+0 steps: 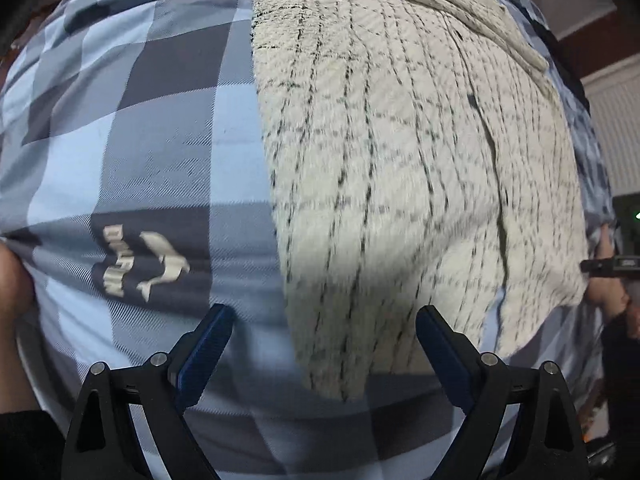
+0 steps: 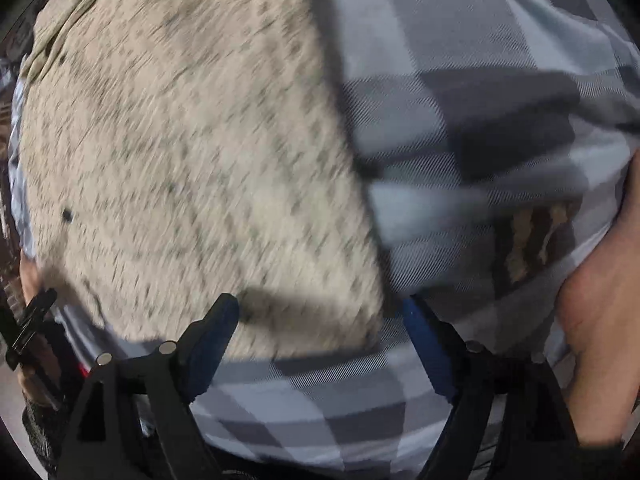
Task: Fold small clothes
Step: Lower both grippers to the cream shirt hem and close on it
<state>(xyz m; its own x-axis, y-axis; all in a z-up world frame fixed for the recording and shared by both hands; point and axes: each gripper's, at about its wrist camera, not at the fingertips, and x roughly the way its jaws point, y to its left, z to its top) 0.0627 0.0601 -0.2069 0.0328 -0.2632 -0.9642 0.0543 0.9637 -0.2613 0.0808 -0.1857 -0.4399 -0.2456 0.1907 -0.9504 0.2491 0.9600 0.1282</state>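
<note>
The garment [image 1: 400,180], a cream knit crossed by thin dark dashed lines, lies spread flat on a blue-and-grey checked cover [image 1: 132,128]. In the left wrist view it fills the middle and the side toward 3 o'clock, with its long straight edge running from 12 down to 6. A folded band of the same knit lies across its far end toward 1 o'clock. Lying open like this, it probably awaits a fold, since both near corners are free to be picked up.

The left gripper [image 1: 324,316] points steeply down with its jaws wide apart and nothing between the pads. It straddles the garment's straight edge near the lower corner, which looks like a line-up for a pinch there. In the right wrist view the garment [image 2: 180,168] is blurred and fills the side toward 9 o'clock. The right gripper [image 2: 320,308] also stands open and empty, over the garment's near corner.

A dolphin logo [image 1: 156,260] is printed on the cover toward 8 o'clock of the left gripper. A hand [image 2: 600,320] shows at the 3 o'clock edge of the right view.

No container shows in either view.
</note>
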